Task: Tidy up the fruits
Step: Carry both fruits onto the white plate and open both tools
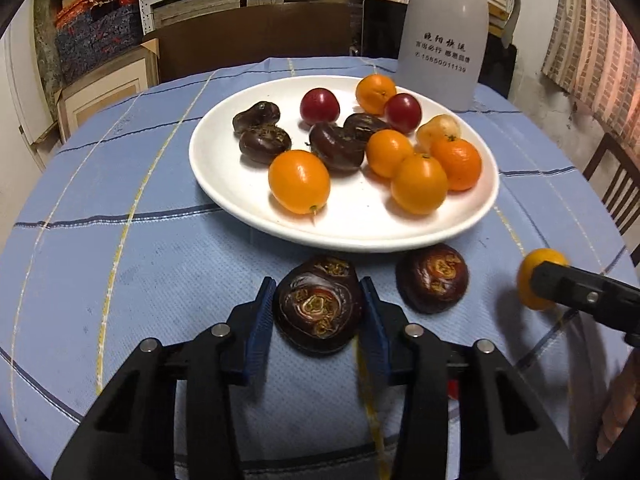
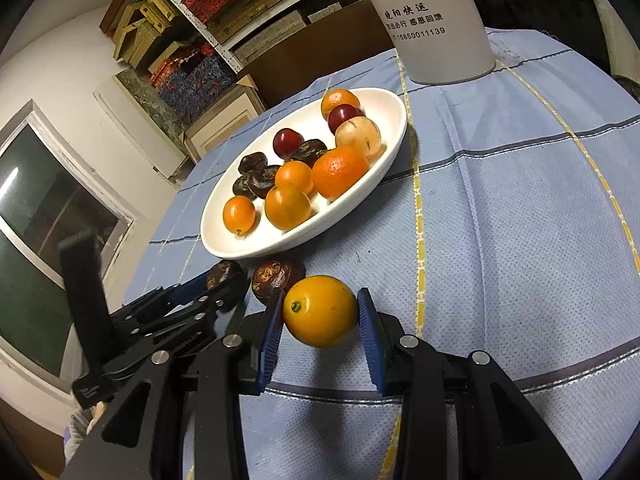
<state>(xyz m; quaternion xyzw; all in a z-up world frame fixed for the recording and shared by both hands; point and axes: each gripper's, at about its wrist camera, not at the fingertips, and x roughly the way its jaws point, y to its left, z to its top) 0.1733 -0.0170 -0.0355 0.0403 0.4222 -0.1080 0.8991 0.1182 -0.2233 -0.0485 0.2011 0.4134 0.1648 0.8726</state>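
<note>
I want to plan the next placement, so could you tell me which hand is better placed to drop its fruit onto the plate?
Left, probably: its tool grips a water chestnut right beside the white plate, while the right tool's kumquat sits farther from it.

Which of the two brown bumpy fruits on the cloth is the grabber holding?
The left gripper holds the water chestnut between its blue pads. The other water chestnut sits free beside it, nearer the right gripper.

Left gripper (image 1: pixel 318 308), right gripper (image 2: pixel 320 312): both clamped.
</note>
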